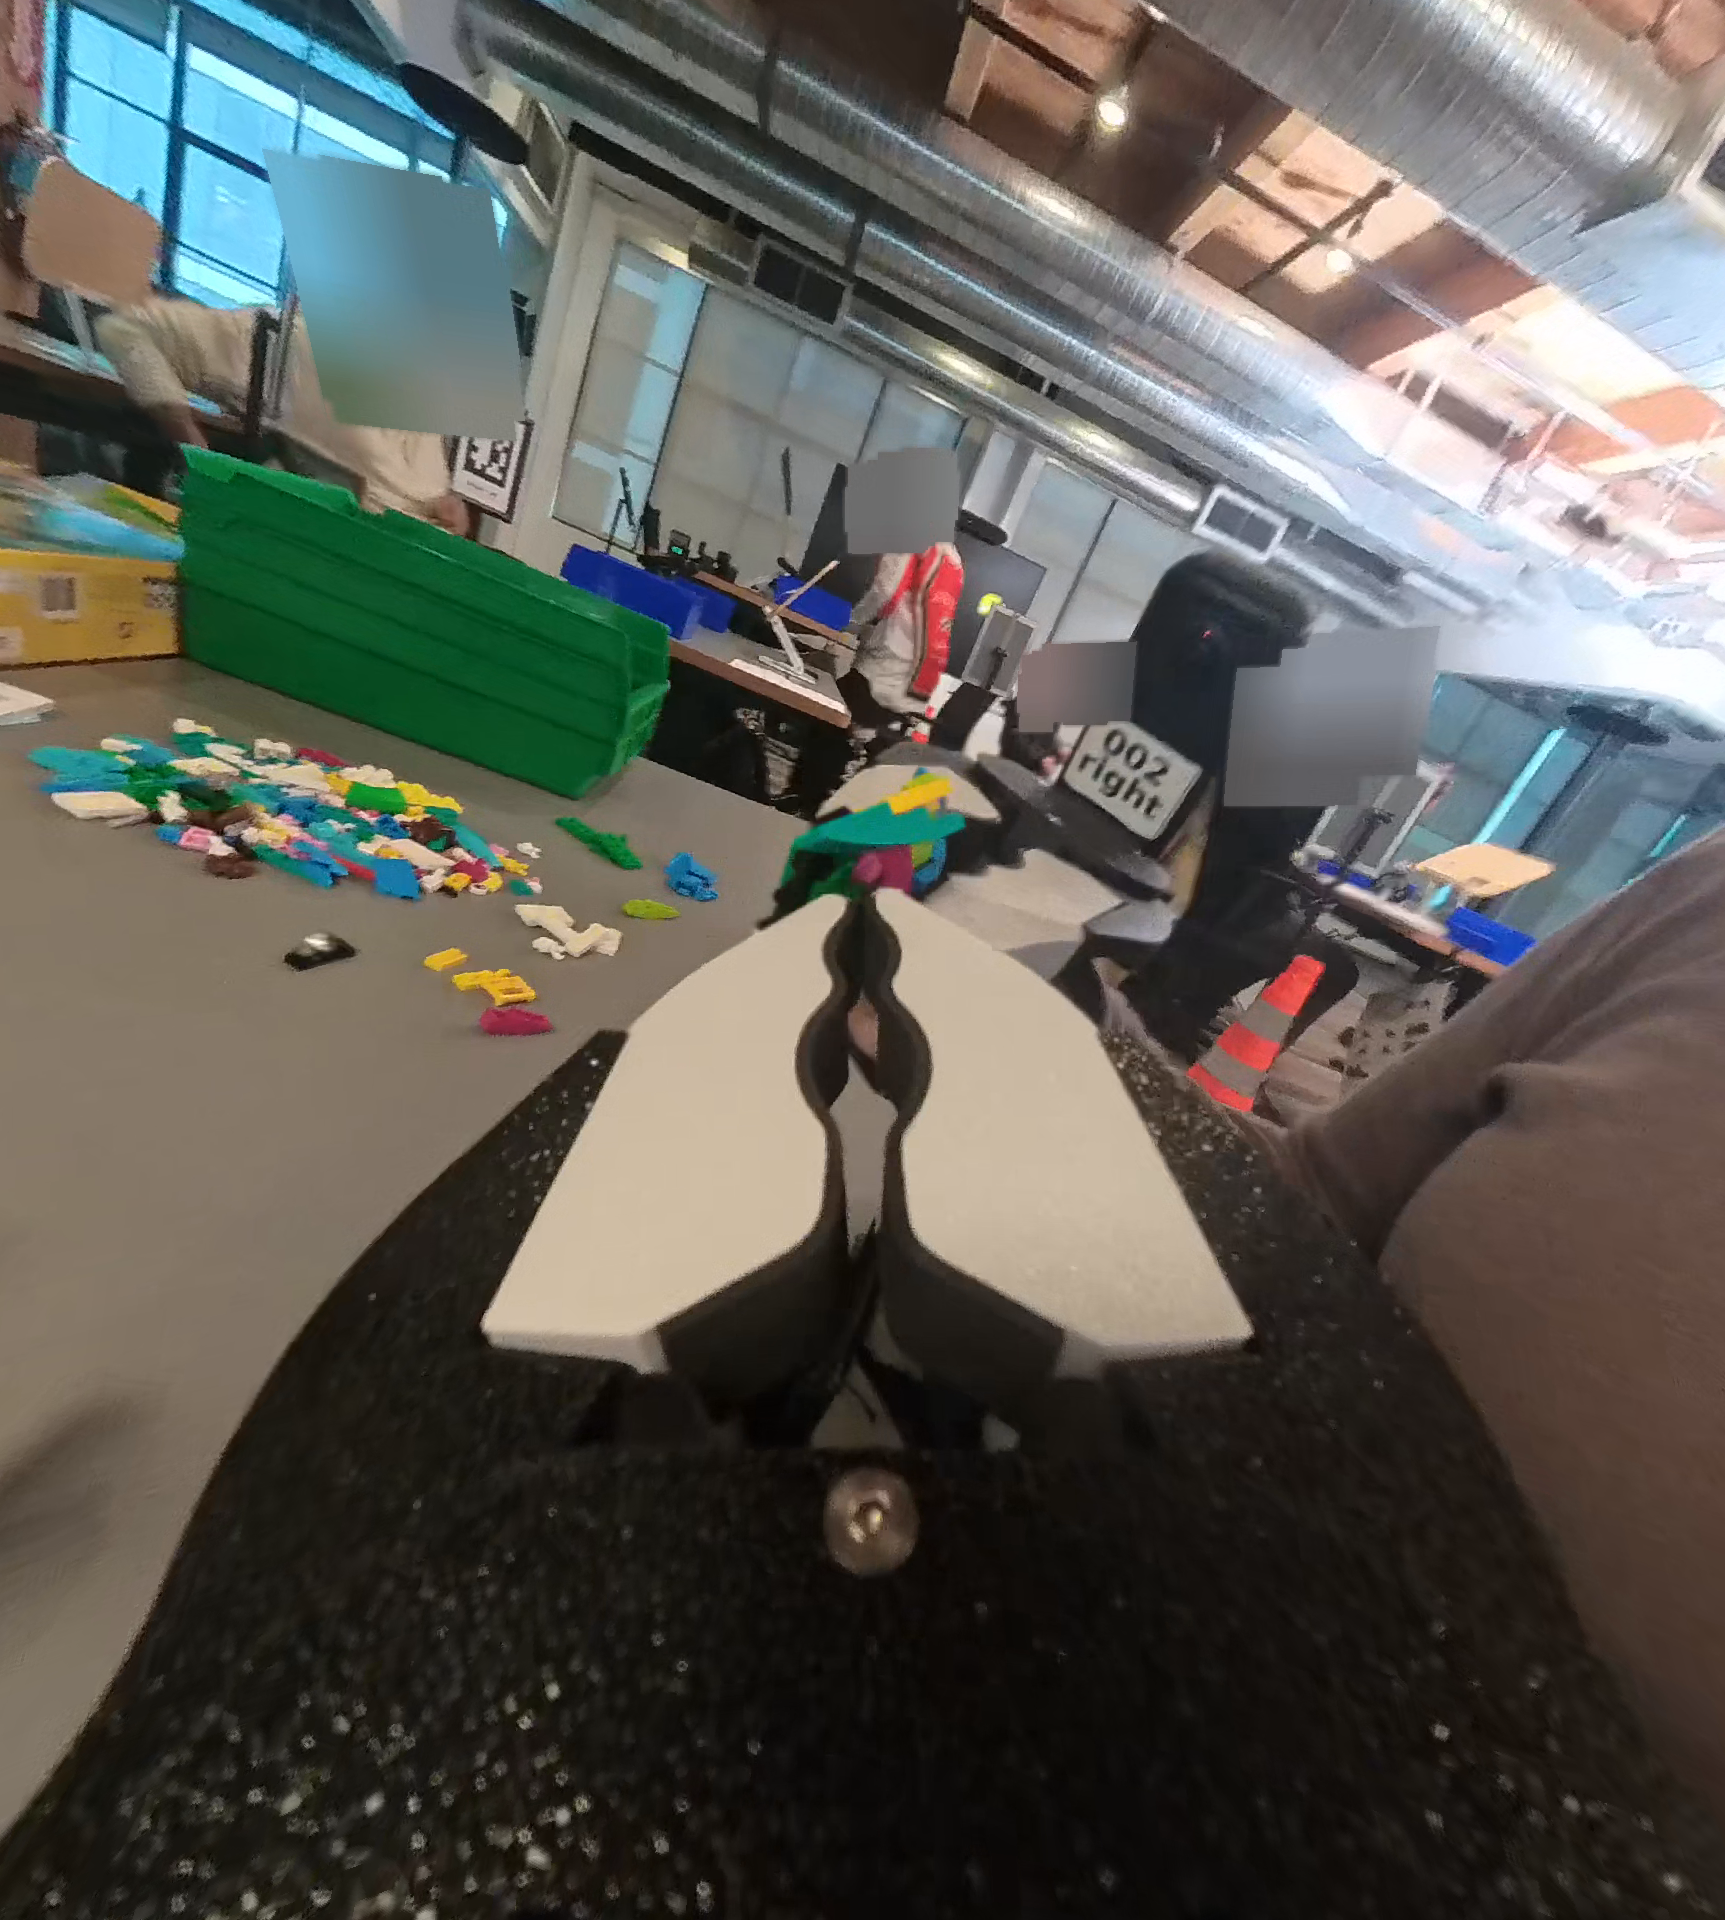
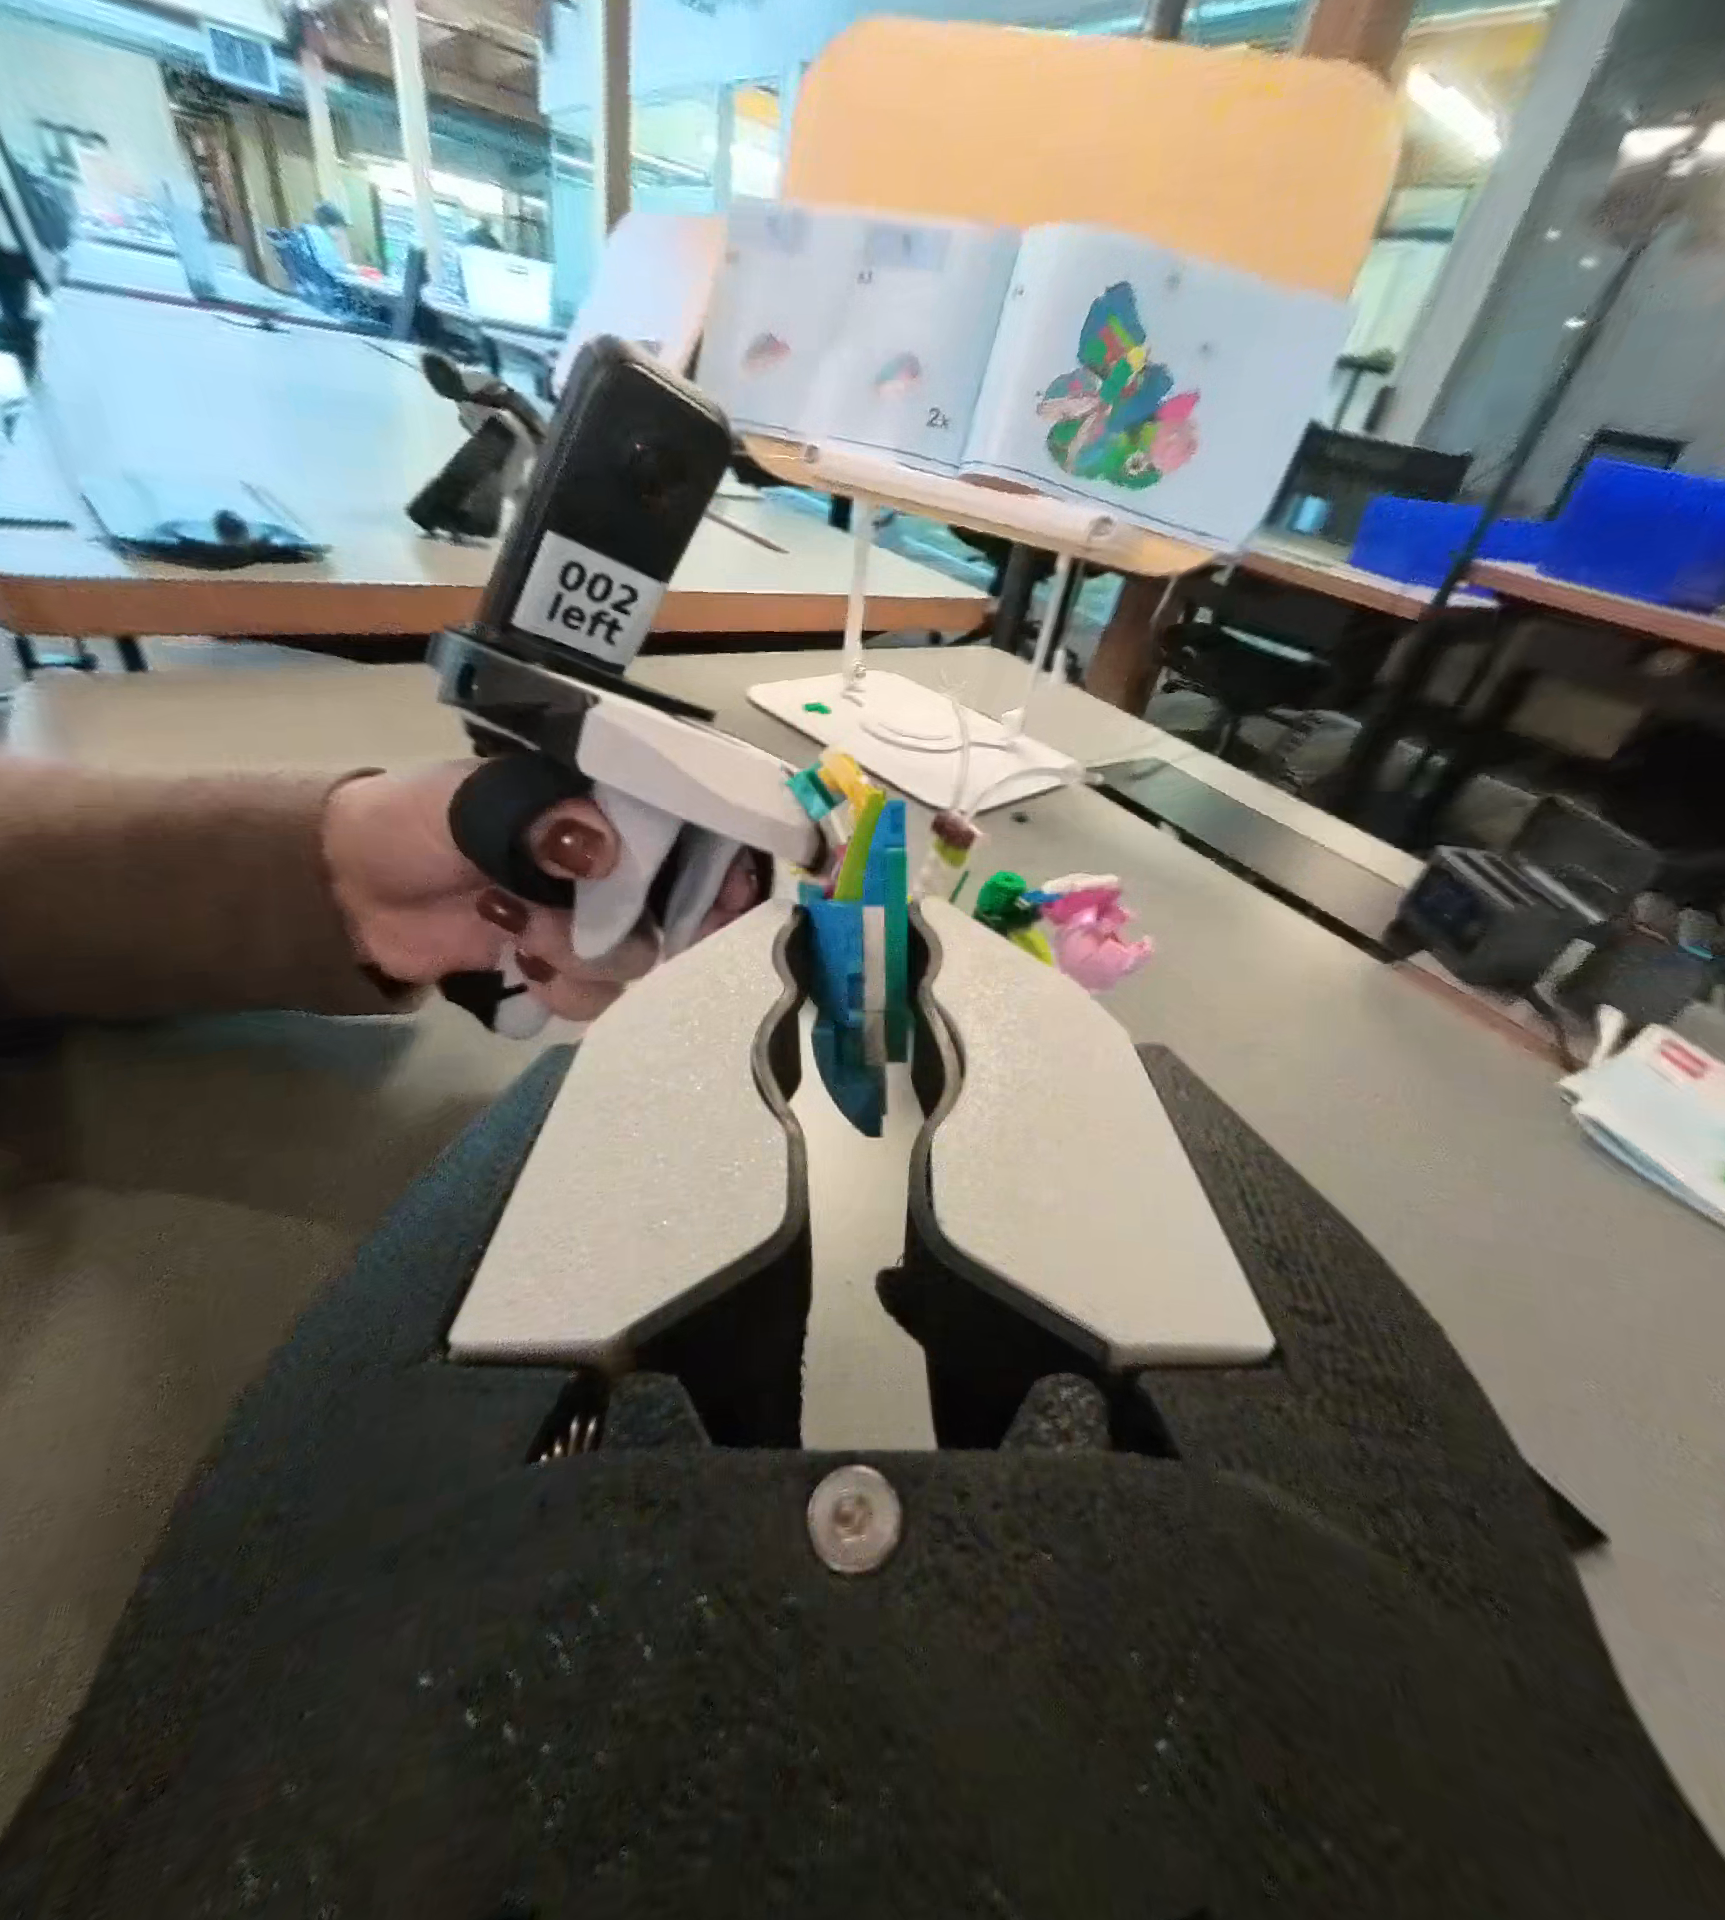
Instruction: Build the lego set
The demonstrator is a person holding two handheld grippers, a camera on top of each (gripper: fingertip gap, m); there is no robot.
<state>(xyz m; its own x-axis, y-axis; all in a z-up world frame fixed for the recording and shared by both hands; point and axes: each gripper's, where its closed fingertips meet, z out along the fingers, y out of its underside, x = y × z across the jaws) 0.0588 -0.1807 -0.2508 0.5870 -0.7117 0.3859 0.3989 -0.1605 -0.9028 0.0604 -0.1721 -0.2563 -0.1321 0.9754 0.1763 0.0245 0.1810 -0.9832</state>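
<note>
Your right gripper (image 2: 856, 971) has its fingers clamped on the blue and teal lego build (image 2: 863, 961), holding it up above the grey bench (image 2: 1357, 1195). Your left gripper (image 1: 863, 904) meets the same build from the other side, fingers pinched nearly together on its top edge. Loose lego pieces (image 1: 297, 816) lie scattered farther off on the bench, beside green bins (image 1: 401, 623).

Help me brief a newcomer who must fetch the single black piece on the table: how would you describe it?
Start at the stack of green bins on the grey table, then come to the heap of loose bricks before them. The black piece lies alone nearer the camera, left of some yellow bricks; it is the only dark, glossy one.
</note>
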